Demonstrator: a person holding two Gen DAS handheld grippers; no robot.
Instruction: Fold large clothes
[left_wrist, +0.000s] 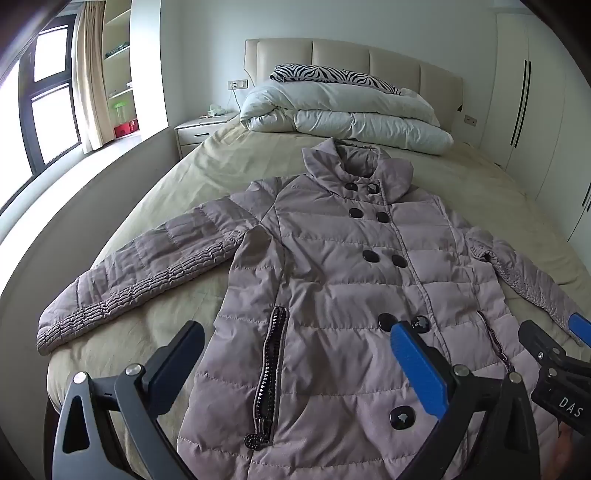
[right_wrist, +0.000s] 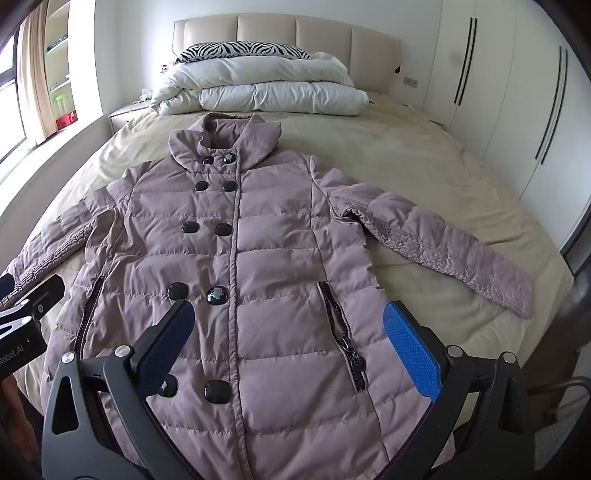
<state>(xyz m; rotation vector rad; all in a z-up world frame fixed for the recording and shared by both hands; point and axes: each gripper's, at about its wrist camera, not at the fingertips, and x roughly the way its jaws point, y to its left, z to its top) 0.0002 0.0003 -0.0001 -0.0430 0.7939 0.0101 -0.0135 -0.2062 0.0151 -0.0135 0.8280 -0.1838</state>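
Beige sheets covered the bed (left_wrist: 177, 177), with a padded headboard (left_wrist: 351, 55) at the far end and a folded white duvet (left_wrist: 343, 114) stacked below a zebra-print pillow (left_wrist: 332, 74). On the left, open shelves (left_wrist: 118, 48) held a few small items too blurred to name. A mauve quilted coat (left_wrist: 332, 258) lay flat on the bed, front up and buttoned, its long axis running from the near hem to the collar (right_wrist: 225, 140), which pointed toward the headboard. Both sleeves were spread outward and angled back toward the near edge. The left gripper (left_wrist: 299, 354) hovered over the coat's lower front, jaws spread wide, holding nothing. The right gripper (right_wrist: 291, 343) hung likewise, wide apart and empty, above the hem area.
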